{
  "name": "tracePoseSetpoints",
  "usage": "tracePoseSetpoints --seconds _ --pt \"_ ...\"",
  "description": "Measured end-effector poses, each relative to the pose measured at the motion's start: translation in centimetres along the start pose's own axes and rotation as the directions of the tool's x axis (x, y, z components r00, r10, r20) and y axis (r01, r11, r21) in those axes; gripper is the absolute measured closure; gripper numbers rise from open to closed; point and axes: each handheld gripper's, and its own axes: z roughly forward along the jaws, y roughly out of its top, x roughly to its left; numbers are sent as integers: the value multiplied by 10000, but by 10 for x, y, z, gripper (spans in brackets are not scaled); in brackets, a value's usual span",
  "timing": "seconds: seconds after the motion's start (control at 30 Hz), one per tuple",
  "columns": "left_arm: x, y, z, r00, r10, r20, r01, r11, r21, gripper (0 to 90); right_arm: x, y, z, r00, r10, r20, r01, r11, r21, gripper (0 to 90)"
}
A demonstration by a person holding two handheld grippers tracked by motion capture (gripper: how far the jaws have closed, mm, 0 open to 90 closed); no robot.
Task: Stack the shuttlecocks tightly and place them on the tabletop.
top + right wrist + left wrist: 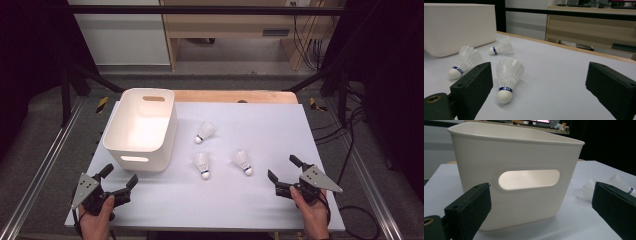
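- Right now the right gripper (280, 175) rests low at the near right of the white table (260, 200), jaws spread wide with nothing between them, held by a hand (312, 212) that comes in from the near edge.
- Just ahead of its jaws, slightly toward the left one, lies the nearest shuttlecock (507, 77), cork end toward the claw and feathers away; in the high view it is the one at (242, 162).
- Further off past that left jaw lies a second shuttlecock (464, 62), seen from above at (202, 165), and beyond it a third shuttlecock (500, 47), seen from above at (205, 132). All three lie apart from each other on the bare table.
- Nothing stands between the right claw and the nearest shuttlecock.
- Likewise released, the left gripper (119, 179) sits at the near left corner, its jaws wide and empty, facing the near wall of the white bin (524, 152) just ahead of it.
- That bin wall, with its handle slot (529, 179), blocks most of what lies beyond the left claw.
- Beside the left claw's right jaw, feathers of two shuttlecocks peek out, partly hidden by the jaw, so I cannot tell how they lie from there.
- Beyond the table, a wooden desk (594, 27) and cables are dim and hard to make out.
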Motion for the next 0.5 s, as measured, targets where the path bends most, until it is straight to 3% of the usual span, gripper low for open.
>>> tracePoseSetpoints --seconds 0.17,0.4,0.5 --pt "-11 1 -2 9993 378 1 -378 9987 330 23 -4 -3 -3 9990 229 377 -228 9997 -38 62" --pt "-30 0 -2 9984 307 474 -343 9964 774 24 -2 -5 -4 9983 258 530 -270 9994 231 51" --pt "-47 1 -1 9969 262 744 -324 9960 832 24 -1 -5 -3 9980 150 618 -168 9995 283 48"
